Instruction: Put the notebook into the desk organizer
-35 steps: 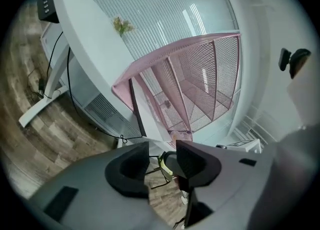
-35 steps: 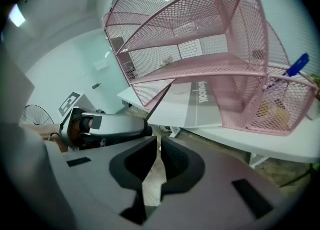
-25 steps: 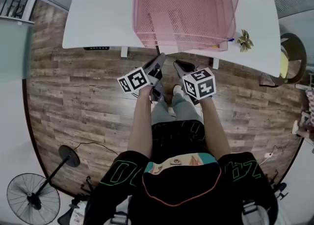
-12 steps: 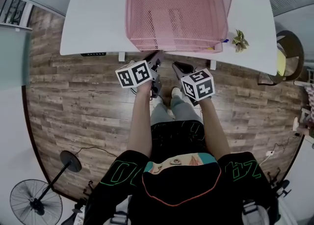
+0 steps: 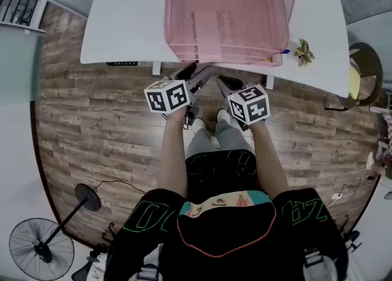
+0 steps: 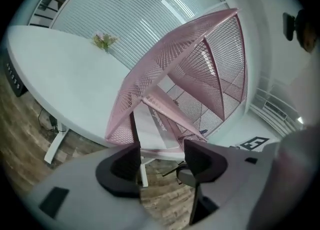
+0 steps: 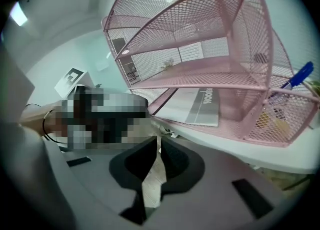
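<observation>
In mesh organizer [image 5: 226, 22]: flat notebook [image 7: 192, 106] | left claw [image 6: 161, 149] just opened, empty | right claw [image 7: 158, 144] clenched

The pink wire-mesh organizer [image 5: 222, 59] stands upright at the near edge of the white bench [image 5: 122, 22] — tiered shelves, open front. The notebook [image 7: 192, 104] — pale cover with a grey lettered band along one edge — lies flat in the organizer's bottom tier.

White table [image 5: 122, 22] on wood-plank floor [image 5: 92, 127] — standing fan [image 5: 37, 248] at lower left
</observation>
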